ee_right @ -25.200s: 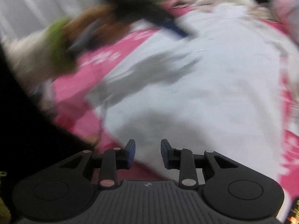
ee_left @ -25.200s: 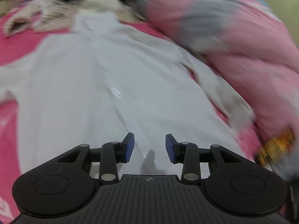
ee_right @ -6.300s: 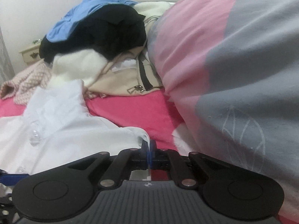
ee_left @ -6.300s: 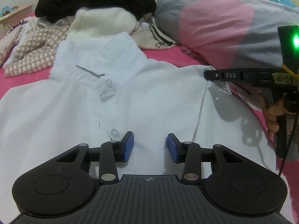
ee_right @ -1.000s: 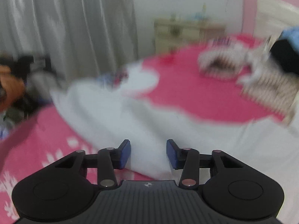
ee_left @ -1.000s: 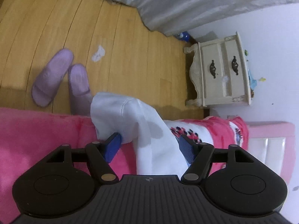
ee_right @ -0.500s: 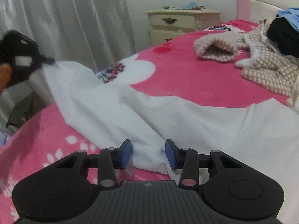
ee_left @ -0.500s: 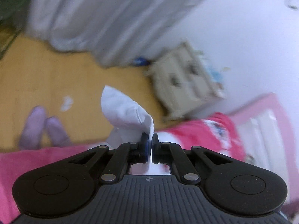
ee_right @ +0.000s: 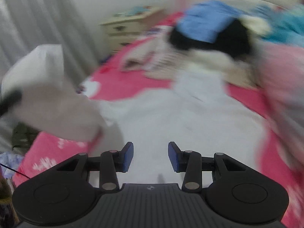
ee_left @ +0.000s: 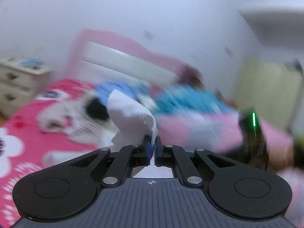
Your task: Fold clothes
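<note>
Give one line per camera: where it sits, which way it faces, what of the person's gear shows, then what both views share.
Left wrist: sits behind the left tongs, looks level across the bed to the headboard; tongs shut on a white shirt sleeve; right tool, green light, at right.
Right wrist: sits behind the open right tongs, looks down at the shirt body; left tool's tip lifts the sleeve at left.
Shared: shirt, clothes pile, nightstand.

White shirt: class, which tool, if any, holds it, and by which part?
The left tool pinches the shirt by its sleeve end. The right tool is open, holding nothing.
</note>
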